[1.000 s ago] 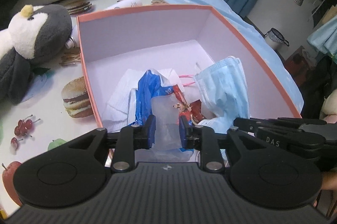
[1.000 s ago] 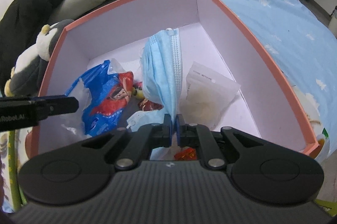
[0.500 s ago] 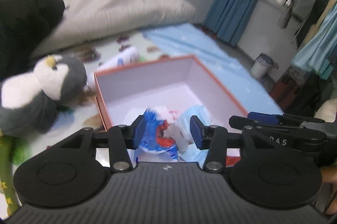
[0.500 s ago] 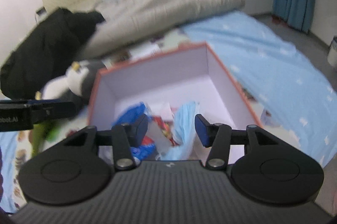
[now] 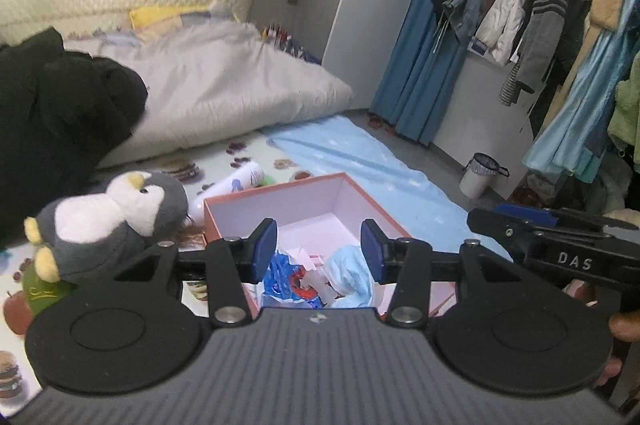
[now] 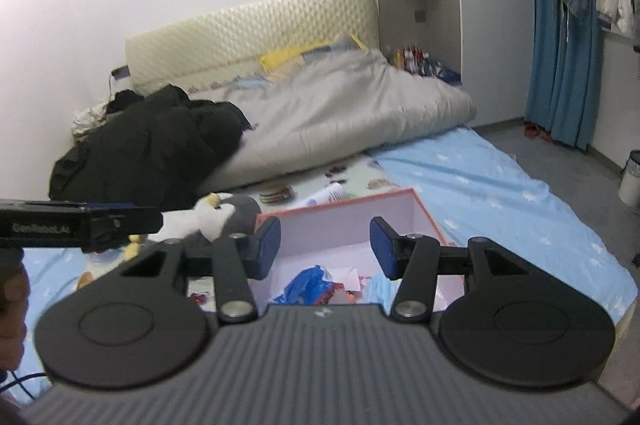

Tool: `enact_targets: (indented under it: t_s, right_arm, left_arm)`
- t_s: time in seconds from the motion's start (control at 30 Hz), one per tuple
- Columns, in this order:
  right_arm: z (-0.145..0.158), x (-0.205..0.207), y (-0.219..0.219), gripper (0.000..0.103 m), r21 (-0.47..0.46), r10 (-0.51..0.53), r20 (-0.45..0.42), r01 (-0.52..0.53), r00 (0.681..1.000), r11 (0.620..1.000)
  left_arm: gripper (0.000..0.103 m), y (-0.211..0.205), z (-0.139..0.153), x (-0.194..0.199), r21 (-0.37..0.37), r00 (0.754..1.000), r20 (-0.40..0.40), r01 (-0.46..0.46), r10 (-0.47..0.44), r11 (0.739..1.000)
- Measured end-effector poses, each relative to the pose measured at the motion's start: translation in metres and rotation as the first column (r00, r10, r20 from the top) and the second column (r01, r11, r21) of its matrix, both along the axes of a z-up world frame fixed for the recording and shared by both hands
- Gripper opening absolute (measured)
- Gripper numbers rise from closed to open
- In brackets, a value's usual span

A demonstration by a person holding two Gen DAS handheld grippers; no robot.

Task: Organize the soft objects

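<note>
A pink box (image 5: 304, 185) with a pale inside stands on the floor mat; it also shows in the right wrist view (image 6: 352, 201). In it lie a blue plastic bag (image 5: 282, 275) (image 6: 306, 285), a light blue face mask (image 5: 352, 273) and some white wrappers. A grey and white penguin plush (image 5: 116, 217) (image 6: 218, 215) lies just left of the box. My left gripper (image 5: 319, 251) is open and empty, held well above the box. My right gripper (image 6: 325, 247) is open and empty, also above the box.
A white bottle (image 5: 232, 185) lies behind the box. A black coat (image 6: 148, 153) and a grey duvet (image 6: 340, 113) lie at the back. A light blue sheet (image 6: 500, 193) covers the floor to the right. Clothes hang on a rack (image 5: 560, 25); a small bin (image 5: 480, 173) stands below.
Both grippers let go of what they held in the box, the left a clear packet, the right the face mask. Both opened and rose up and back from the box.
</note>
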State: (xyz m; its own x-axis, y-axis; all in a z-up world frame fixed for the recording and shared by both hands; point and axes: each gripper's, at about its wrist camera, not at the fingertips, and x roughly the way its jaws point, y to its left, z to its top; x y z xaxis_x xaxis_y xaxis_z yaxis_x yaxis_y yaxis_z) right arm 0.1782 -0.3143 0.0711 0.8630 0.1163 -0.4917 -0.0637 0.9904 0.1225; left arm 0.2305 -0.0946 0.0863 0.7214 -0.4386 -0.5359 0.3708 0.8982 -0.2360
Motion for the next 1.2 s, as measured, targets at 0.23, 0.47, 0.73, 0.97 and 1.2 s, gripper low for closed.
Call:
enact_targets:
  t_s: [0.23,0.47,0.73,0.97,1.2]
  right_arm:
    - [0.007,-0.035,0.012,0.052,-0.010,0.004,0.061,-0.004,0.998,1.000]
    - [-0.003,-0.061,0.019,0.052,-0.007,0.016,0.055,-0.015,0.998,1.000]
    - [-0.020,-0.087,0.027,0.052,-0.013,0.005,0.053,-0.004,0.999,1.000]
    - [-0.040,-0.098,0.025,0.052,0.001,-0.028,0.012,0.028,1.000,1.000]
    - [-0.055,-0.103,0.022,0.052,0.011,-0.048,-0.015,0.048,0.999,0.999]
  left_arm:
    - [0.052,0.008,0.008,-0.050,-0.032,1.000,0.023,-0.019,0.020,0.999]
    - [0.052,0.006,-0.009,-0.083,-0.008,0.999,0.026,-0.029,0.030,1.000]
    - [0.052,0.007,-0.033,-0.104,-0.008,1.000,-0.007,-0.029,0.029,1.000]
    - [0.053,0.005,-0.046,-0.110,0.008,0.999,-0.024,-0.031,0.031,0.999]
    - [0.053,0.007,-0.057,-0.113,0.013,0.998,-0.037,-0.043,0.044,0.999]
